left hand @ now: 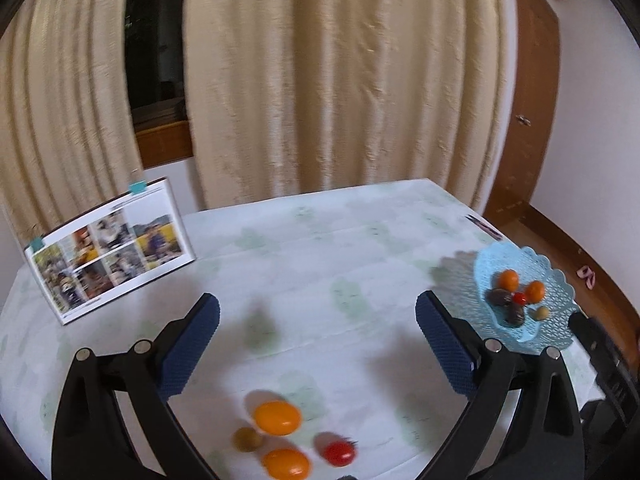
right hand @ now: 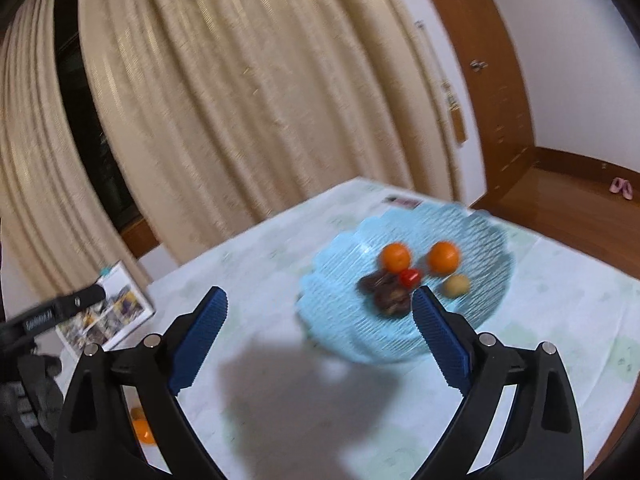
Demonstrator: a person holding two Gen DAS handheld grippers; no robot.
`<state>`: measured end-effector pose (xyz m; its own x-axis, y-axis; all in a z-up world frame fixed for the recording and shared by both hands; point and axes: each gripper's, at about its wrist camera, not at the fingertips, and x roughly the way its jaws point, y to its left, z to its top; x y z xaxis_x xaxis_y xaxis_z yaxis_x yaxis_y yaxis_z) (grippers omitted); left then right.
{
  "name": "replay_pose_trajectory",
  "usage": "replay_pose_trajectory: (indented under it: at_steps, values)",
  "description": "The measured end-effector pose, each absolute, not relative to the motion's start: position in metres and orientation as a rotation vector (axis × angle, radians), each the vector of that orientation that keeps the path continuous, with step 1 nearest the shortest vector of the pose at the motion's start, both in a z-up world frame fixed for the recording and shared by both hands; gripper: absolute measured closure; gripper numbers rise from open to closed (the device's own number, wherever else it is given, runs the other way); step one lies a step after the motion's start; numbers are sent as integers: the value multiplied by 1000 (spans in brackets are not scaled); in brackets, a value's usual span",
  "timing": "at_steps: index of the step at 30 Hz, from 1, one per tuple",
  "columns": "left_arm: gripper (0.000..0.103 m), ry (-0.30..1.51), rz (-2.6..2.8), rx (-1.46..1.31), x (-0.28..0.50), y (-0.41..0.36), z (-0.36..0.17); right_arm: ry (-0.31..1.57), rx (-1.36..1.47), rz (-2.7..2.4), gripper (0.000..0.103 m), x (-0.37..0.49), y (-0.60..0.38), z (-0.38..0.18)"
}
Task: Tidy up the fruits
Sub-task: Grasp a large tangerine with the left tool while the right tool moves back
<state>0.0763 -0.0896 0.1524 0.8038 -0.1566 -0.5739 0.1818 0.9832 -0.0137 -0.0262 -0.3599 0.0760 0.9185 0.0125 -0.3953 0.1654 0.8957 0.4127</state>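
- Left hand-held gripper (left hand: 318, 314): jaws wide, nothing between the pads, hanging over bare surface (left hand: 320, 240).
- Nearest to it, at the near edge of the surface: four loose fruits in a tight cluster. One orange fruit (left hand: 277, 417), a second orange fruit (left hand: 286, 463) just in front of it, a brownish-green fruit (left hand: 247, 439) beside them, a red cherry tomato (left hand: 339, 452) on the other side. None touched by either gripper.
- Right hand-held gripper (right hand: 320, 308): jaws also wide and empty, aimed at the basket, its shadow on the cloth ahead of it.
- Light-blue lattice basket (right hand: 348, 320) sits near the surface's far right corner. Inside: two small oranges (right hand: 396, 256) (right hand: 443, 256), a small red tomato (right hand: 410, 276), dark brown fruits (right hand: 386, 290), blurred, count unclear, and one yellowish-green fruit (right hand: 456, 285).
- Left view agrees: same basket (left hand: 560, 292) with that load, well apart from the loose cluster.
- Propped photo calendar (left hand: 108, 248) stands at the far left edge, not part of the job.
- Status, my read: roughly halfway or a bit past. Basket holds about six pieces, four left out on the cloth.
- Remaining: pick the near-edge cluster and move each piece across to the basket. Both grippers are free, so the next pick can start straight away; the left is closer to the loose fruit.
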Motion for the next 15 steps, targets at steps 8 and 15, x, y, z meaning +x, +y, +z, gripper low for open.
replay_pose_trajectory:
  at_steps: [8,15]
  values:
    - [5,640,-128,0,74,-50,143,480,357,30,8,-18,-308,67]
    - [5,749,-128,12,76,-41,106,547,317,93,8,-8,-280,57]
